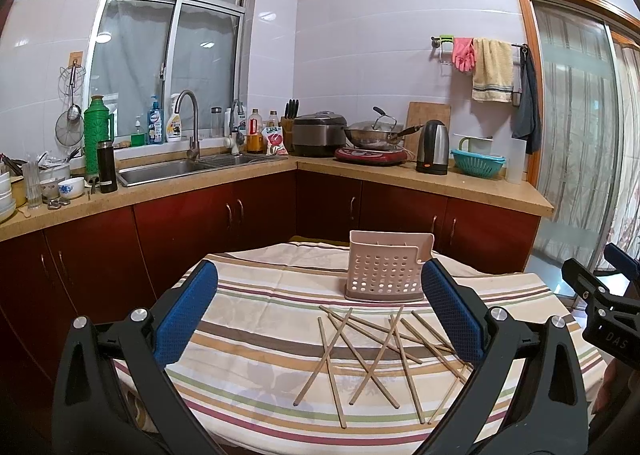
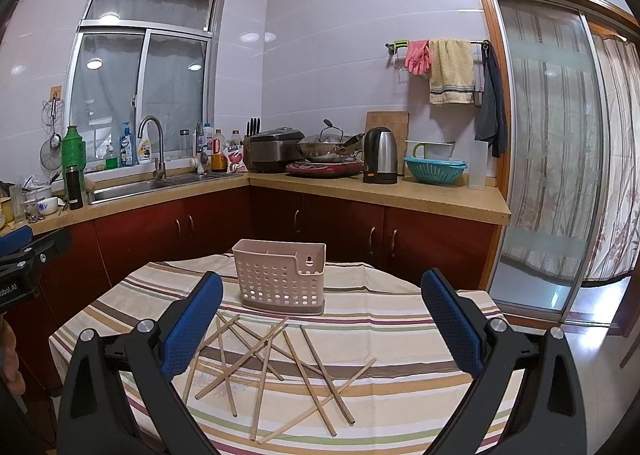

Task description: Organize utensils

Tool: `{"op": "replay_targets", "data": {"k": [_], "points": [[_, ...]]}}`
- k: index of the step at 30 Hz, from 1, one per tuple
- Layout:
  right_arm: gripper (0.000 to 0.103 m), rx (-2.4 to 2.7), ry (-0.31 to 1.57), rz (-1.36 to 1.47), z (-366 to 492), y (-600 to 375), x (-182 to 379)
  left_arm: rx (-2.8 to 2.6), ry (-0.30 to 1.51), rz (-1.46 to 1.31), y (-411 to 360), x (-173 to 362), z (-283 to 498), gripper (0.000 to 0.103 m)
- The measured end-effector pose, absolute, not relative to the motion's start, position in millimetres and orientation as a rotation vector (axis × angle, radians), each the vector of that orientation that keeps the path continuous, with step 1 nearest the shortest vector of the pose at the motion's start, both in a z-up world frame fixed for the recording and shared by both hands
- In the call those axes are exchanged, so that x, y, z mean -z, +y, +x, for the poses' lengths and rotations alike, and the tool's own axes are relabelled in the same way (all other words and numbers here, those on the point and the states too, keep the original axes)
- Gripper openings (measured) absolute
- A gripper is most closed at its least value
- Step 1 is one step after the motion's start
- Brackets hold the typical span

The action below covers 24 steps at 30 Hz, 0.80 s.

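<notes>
Hovering above the near edge of the table [image 1: 248,319], both grippers are spread wide with nothing between their blue pads. The left gripper [image 1: 320,315] looks down on a scatter of wooden chopsticks [image 1: 384,355] lying flat on the striped cloth, ahead of it and below, mostly toward its right finger. The right gripper [image 2: 322,319] sees the same chopsticks [image 2: 276,367] ahead and below, but toward its left finger, so the pile sits between the two hands (neither looks clearly closer, as far as I can judge).

Beyond the pile, farther from both grippers, the perforated pink holder [image 1: 386,271] stands upright on the cloth; in the right wrist view the holder [image 2: 280,275] appears ahead and left of centre, apparently empty.

The relation that matters is axis. The sticks cross one another at many angles, most running roughly away from the grippers toward the holder instead of across the gap between the fingers. A closing grip probably wants a stick lying lengthwise between the pads, so a stick at the fringe of the pile, such as the outlying one [image 2: 316,401] nearest the right gripper's centre line, looks the easier first pick, though it slants and crosses its neighbours.
</notes>
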State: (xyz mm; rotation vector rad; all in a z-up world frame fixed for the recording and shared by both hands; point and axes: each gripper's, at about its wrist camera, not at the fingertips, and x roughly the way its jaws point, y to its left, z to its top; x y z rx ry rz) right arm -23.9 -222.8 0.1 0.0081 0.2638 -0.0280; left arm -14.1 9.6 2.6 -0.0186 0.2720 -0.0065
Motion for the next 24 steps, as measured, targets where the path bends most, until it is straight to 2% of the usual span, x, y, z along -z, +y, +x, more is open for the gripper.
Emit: {"op": "replay_targets", "data": {"k": [24], "points": [[0.097,0.030,0.272,0.007,-22.2,-221.9,2.4,0.020,0.272,-0.013,11.0,3.3,-12.7,0.099]]}}
